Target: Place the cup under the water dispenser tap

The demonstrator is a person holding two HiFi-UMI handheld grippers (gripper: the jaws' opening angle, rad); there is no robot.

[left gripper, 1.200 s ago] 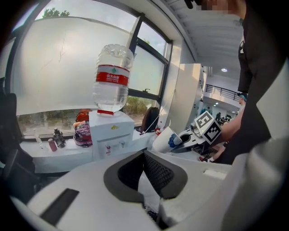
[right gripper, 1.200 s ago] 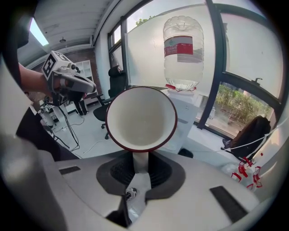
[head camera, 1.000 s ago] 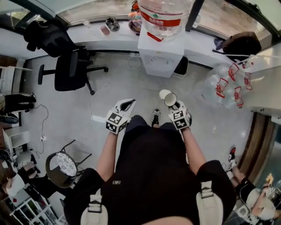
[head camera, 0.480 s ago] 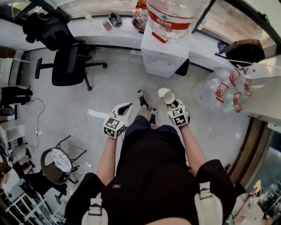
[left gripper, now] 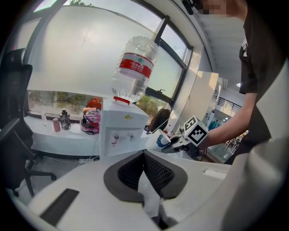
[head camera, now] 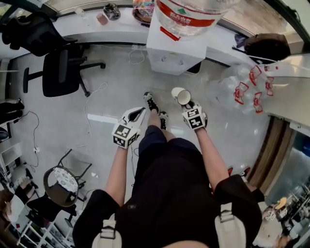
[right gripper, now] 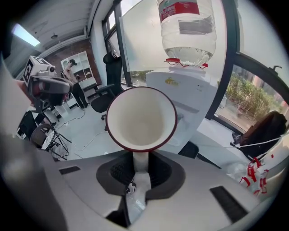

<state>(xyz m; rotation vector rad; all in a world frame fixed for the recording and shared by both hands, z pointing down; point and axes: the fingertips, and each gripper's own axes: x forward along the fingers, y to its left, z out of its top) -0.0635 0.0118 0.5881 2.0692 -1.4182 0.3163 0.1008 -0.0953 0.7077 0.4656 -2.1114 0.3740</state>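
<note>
A white cup with a dark red rim hangs in front of me, mouth turned toward the camera in the right gripper view. My right gripper is shut on its handle, which sits between the dark pads. The white water dispenser with its upturned bottle stands ahead, apart from the cup; its two taps face me. My left gripper hangs to the left of the cup, its jaws together with nothing between them.
A black office chair stands at the left. The window ledge behind the dispenser carries small items. Bagged empty bottles lie at the right, a black bag beyond them. A round stool is at lower left.
The person has stepped toward the dispenser, which now sits nearer in the head view. Both grippers came forward and down with it; the cup stays in the right gripper.
</note>
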